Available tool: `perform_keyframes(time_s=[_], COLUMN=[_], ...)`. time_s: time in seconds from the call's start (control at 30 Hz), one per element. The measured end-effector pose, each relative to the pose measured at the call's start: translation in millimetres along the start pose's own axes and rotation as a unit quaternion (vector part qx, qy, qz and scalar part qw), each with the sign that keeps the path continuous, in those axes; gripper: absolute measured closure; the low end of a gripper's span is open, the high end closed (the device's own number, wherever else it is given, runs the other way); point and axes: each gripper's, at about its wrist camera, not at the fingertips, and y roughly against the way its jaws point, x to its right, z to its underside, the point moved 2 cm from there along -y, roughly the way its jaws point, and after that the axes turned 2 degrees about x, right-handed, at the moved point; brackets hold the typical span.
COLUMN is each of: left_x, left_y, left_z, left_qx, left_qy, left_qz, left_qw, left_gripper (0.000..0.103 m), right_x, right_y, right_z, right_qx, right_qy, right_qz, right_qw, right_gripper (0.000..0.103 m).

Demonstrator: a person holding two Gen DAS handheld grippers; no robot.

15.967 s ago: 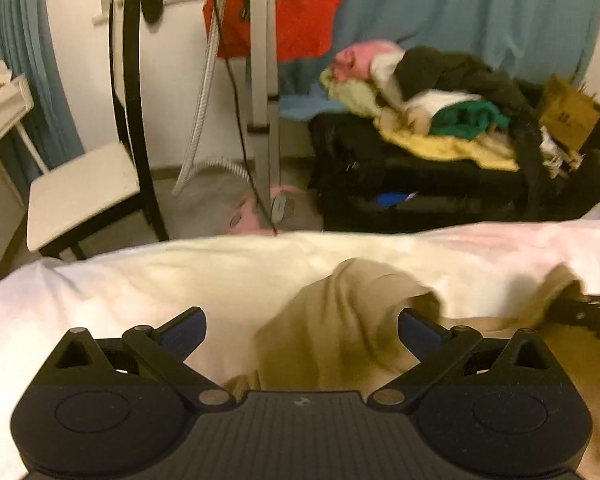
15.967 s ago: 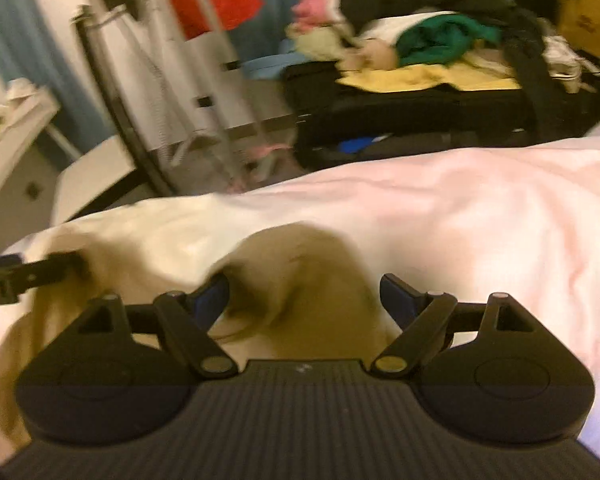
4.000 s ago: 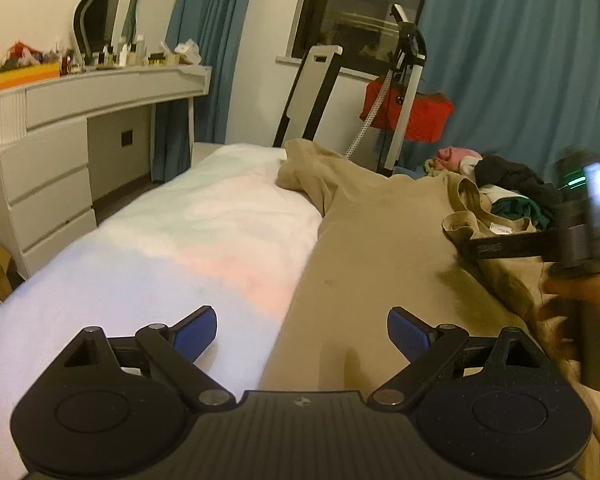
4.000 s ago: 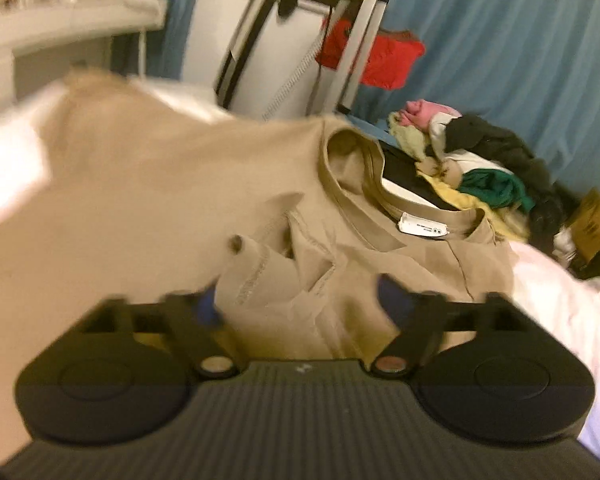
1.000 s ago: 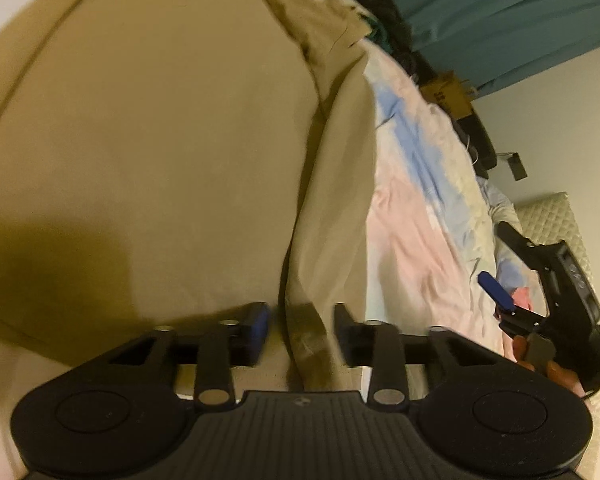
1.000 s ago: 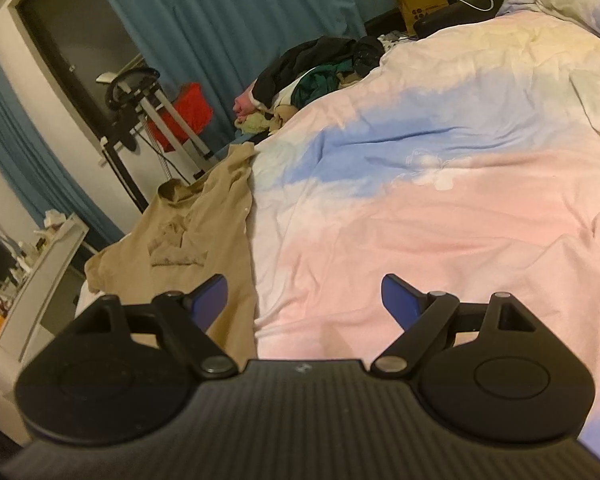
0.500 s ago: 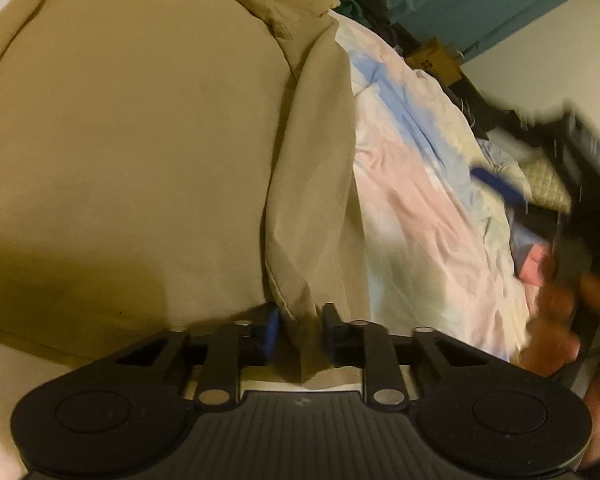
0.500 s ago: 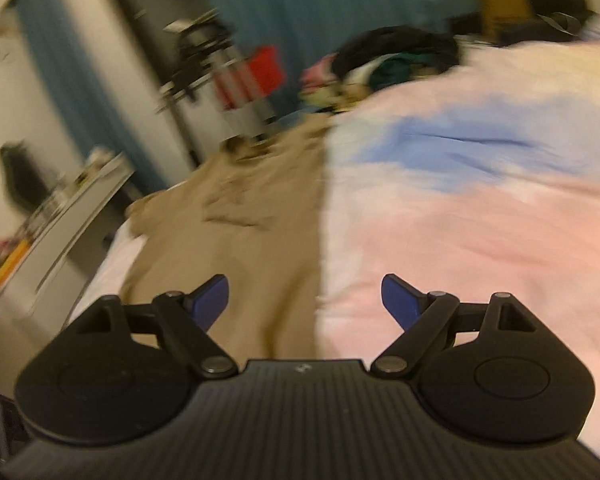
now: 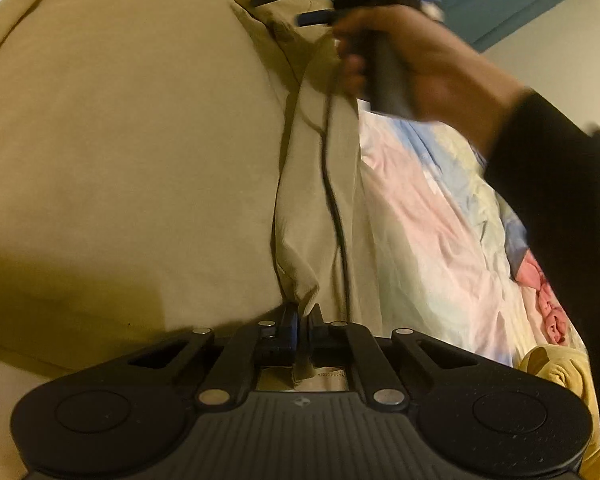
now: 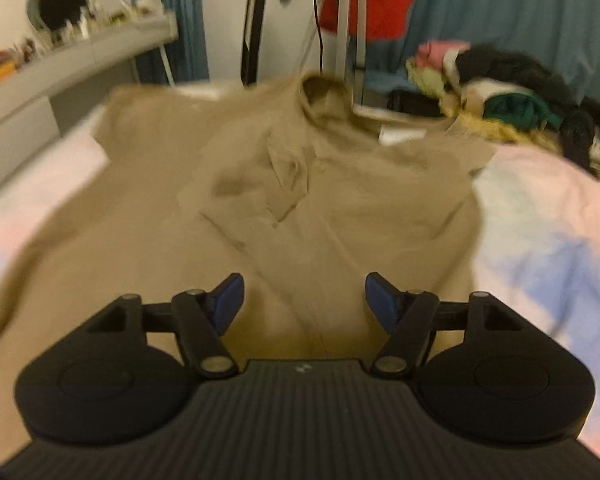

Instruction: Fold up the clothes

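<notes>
Bedroom setting: pastel duvet (image 10: 548, 232) in pink, blue and white covered the bed; blue curtains (image 10: 500, 12) hung behind; a heap of other clothes (image 10: 500, 92) sat on a dark case beyond the bed's far end; a white dresser (image 10: 40, 92) stood to one side.

Item, task's thing: tan shirt (image 10: 260, 208), spread across the duvet, collar toward the far end of the bed. One sleeve lay turned in over the chest, rumpled. The side nearest the bare duvet was doubled back on itself in a long narrow strip running from hem toward shoulder.

Item: left gripper (image 9: 302, 326). Jaws shut tight on the hem corner of that doubled strip, cloth pinched between them and a tag of fabric poking out behind.

Item: right gripper (image 10: 304, 300). Jaws spread wide, holding nothing, poised over the shirt's upper body; in the left wrist view a hand (image 9: 412, 52) carried it near the shoulder end of the same strip.

Step in hand, as judged: a lengthwise side fold, one end held, the other end not gripped.

Next move, as judged: the open jaws would need to close on the shoulder end of the strip, then both ends carry inward together, keeping the edge taut and parallel so the fold lands straight. Blur in the right wrist view limited finer detail.
</notes>
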Motion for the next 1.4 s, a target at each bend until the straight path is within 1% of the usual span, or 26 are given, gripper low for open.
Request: perform_keyframes(time_s=[0.03,0.07,0.1,0.13,0.2,0.27,0.37,0.43,0.53,0.6,0.67,0.7,0.73,0.77,0.8,0.87,0.9,0.93,0.97,1.0,1.03,1.1,1.17,1.27,1.33,1.4], left_x=[-1.0,-2.0,-2.5,-1.8,1.0,4.8,10.4,14.2,19.8,23.6,29.6,33.5,37.4,38.6,37.7,36.0,38.0,42.1,46.2,48.8,50.3,59.0,64.1,70.4,73.5,78.4], left_y=[-1.1,-2.4,-3.4,-3.5,-2.0,2.2,8.5,12.7,19.1,23.3,14.7,8.6,2.5,3.4,9.4,21.5,25.6,28.2,30.8,35.7,42.4,52.0,66.5,84.6,97.1,113.2], left_z=[0.0,0.1,-0.1,-0.6,-1.6,-2.0,-2.5,-2.9,-3.5,-3.9,-9.7,-11.3,-13.0,-15.3,-18.0,-23.6,-25.2,-26.1,-27.0,-28.0,-29.2,-31.3,-29.1,-28.6,-30.4,-28.5], left_qx=[0.0,0.0,-0.001,-0.001,0.002,0.009,0.02,0.027,0.038,0.045,0.039,0.035,0.03,0.031,0.037,0.048,0.056,0.064,0.072,0.082,0.093,0.115,0.137,0.164,0.183,0.204], left_qy=[-0.002,-0.004,-0.006,-0.006,-0.009,-0.016,-0.026,-0.033,-0.043,-0.05,-0.05,-0.052,-0.054,-0.057,-0.062,-0.071,-0.078,-0.087,-0.096,-0.106,-0.115,-0.129,-0.141,-0.153,-0.148,-0.151], left_qz=[0.001,0.003,0.004,0.006,0.006,-0.002,-0.016,-0.024,-0.038,-0.046,-0.057,-0.062,-0.068,-0.074,-0.08,-0.092,-0.098,-0.104,-0.111,-0.116,-0.12,-0.127,-0.133,-0.138,-0.142,-0.148], left_qw=[1.0,1.0,1.0,1.0,0.9999,0.9998,0.9993,0.9988,0.9976,0.9966,0.9963,0.9961,0.9958,0.9952,0.9942,0.992,0.9905,0.9887,0.9866,0.9843,0.9816,0.9767,0.9714,0.9646,0.9616,0.9558], left_gripper=[0.099,0.099,0.099,0.099,0.1,0.1,0.101,0.101,0.1,0.099,0.099,0.097,0.095,0.088,0.077,0.066,0.06,0.057,0.054,0.05,0.047,0.04,0.035,0.032,0.032,0.031], right_x=[-0.5,0.1,-0.3,-1.0,-1.6,-2.8,1.7,5.0,6.5,8.5,11.3,13.1,15.0,16.9,18.5,18.4,17.4,16.5,14.8,13.0,11.6,10.6,9.4,5.2,2.7,1.3], right_y=[-12.6,-19.7,-23.3,-26.4,-25.5,-16.1,5.0,6.8,-8.7,-23.2,-33.0,-33.5,-33.4,-33.3,-30.8,-22.3,-16.3,-8.6,1.8,12.8,25.6,51.4,77.9,119.1,142.1,165.8], right_z=[1.3,3.1,2.1,0.6,-5.2,-18.1,-37.1,-46.2,-49.1,-43.5,-35.7,-33.2,-30.9,-28.6,-27.6,-28.9,-30.4,-31.6,-32.4,-33.1,-33.6,-34.8,-34.6,-30.1,-24.8,-17.6], right_qx=[-0.008,-0.006,0.0,0.006,0.021,0.056,0.113,0.125,0.106,0.09,0.081,0.086,0.092,0.099,0.102,0.104,0.105,0.11,0.12,0.13,0.142,0.154,0.163,0.176,0.177,0.182], right_qy=[0.001,0.002,-0.001,-0.005,-0.019,-0.036,-0.07,-0.086,-0.092,-0.091,-0.097,-0.103,-0.11,-0.116,-0.124,-0.131,-0.129,-0.125,-0.122,-0.119,-0.121,-0.133,-0.146,-0.148,-0.144,-0.144], right_qz=[0.007,0.02,0.025,0.027,0.025,0.01,-0.003,0.0,0.011,0.019,0.018,0.015,0.012,0.01,0.007,0.005,0.009,0.013,0.017,0.02,0.02,0.014,0.008,0.012,0.018,0.022], right_qw=[1.0,1.0,1.0,1.0,0.999,0.998,0.991,0.988,0.99,0.992,0.992,0.991,0.99,0.988,0.987,0.986,0.986,0.986,0.985,0.984,0.982,0.979,0.976,0.973,0.973,0.972], right_gripper=[0.057,0.062,0.08,0.095,0.095,0.095,0.095,0.095,0.095,0.095,0.095,0.094,0.093,0.093,0.093,0.089,0.08,0.06,0.047,0.025,0.019,0.02,0.02,0.02,0.02,0.02])
